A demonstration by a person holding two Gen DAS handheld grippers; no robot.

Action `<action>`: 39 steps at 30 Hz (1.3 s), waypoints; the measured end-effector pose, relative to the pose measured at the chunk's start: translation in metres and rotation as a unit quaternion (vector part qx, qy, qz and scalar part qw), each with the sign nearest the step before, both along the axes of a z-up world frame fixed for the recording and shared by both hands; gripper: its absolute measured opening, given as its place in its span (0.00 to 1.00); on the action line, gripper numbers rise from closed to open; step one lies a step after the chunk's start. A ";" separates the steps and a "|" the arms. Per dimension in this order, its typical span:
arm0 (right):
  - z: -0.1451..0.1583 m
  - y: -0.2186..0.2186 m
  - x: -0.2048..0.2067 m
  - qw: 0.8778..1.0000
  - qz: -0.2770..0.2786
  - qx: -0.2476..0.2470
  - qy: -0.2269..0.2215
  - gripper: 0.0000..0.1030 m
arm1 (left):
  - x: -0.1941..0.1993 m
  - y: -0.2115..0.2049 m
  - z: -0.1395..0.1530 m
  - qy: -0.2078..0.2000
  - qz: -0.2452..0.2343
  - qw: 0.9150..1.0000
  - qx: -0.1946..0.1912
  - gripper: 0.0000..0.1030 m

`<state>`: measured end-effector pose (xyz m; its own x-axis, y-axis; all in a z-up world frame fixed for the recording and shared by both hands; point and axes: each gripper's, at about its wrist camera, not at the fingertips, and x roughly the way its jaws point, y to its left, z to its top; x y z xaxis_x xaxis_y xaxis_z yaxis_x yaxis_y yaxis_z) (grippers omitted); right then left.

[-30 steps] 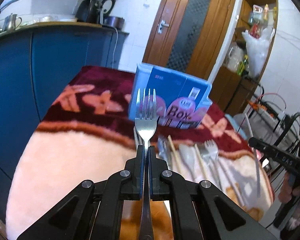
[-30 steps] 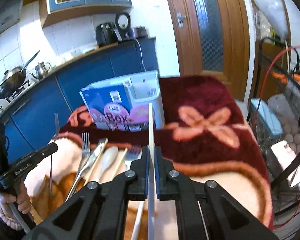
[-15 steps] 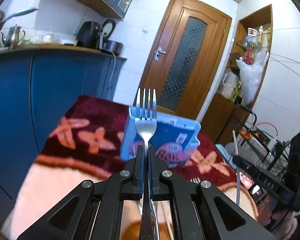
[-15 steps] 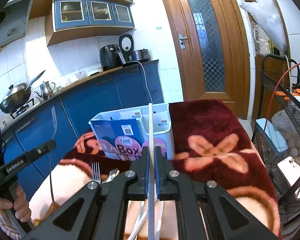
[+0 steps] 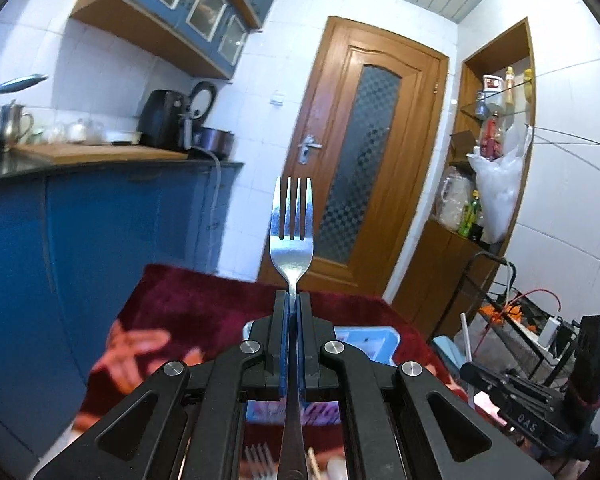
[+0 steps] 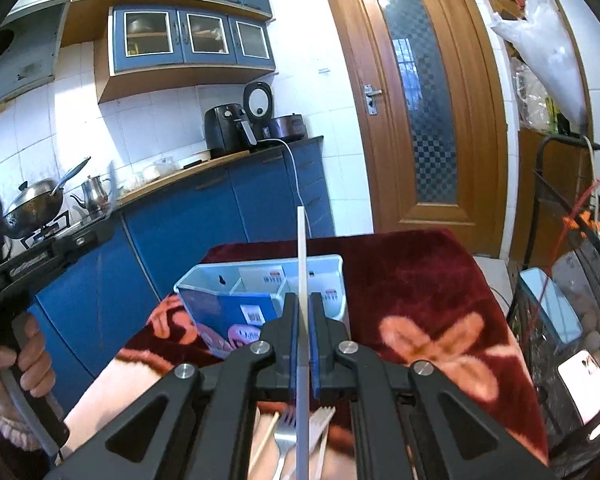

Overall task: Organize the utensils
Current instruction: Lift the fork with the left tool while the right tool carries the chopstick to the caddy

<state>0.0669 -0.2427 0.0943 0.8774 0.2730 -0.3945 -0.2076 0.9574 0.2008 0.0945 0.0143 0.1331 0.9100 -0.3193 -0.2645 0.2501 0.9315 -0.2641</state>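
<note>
Both grippers have risen above the organizer box [image 6: 260,300]: left gripper [image 5: 293,300] jaws clamp a fork [image 5: 292,232], right gripper [image 6: 303,308] jaws clamp a white utensil [image 6: 302,256], poised for dropping in.

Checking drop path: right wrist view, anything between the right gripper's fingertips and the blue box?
Nothing on the cloth there. In the right wrist view only the white stick held by the right gripper crosses toward the blue box.
</note>
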 end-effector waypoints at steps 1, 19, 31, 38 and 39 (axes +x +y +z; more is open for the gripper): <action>0.002 0.001 0.004 1.000 0.002 0.000 -0.003 0.06 | 0.008 -0.002 0.003 -0.003 -0.003 1.000 0.000 0.03; 0.013 0.005 0.084 0.998 0.018 0.026 -0.052 0.06 | 0.102 -0.026 0.000 -0.050 0.059 0.997 0.027 0.03; -0.009 0.012 0.125 0.996 0.006 0.002 -0.088 0.06 | 0.116 -0.029 -0.039 -0.048 0.089 0.994 0.030 0.03; -0.021 0.019 0.131 0.995 0.012 -0.016 -0.093 0.06 | 0.112 -0.028 -0.055 -0.026 0.071 0.997 0.031 0.03; -0.023 0.020 0.129 0.995 0.013 -0.019 -0.093 0.06 | 0.110 -0.028 -0.057 -0.024 0.069 0.997 0.034 0.03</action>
<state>0.1956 -0.2228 0.0716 0.9288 0.2852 -0.2367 -0.2634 0.9572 0.1200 0.2048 -0.0132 0.0763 0.9558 -0.1736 -0.2372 0.1295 0.9731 -0.1905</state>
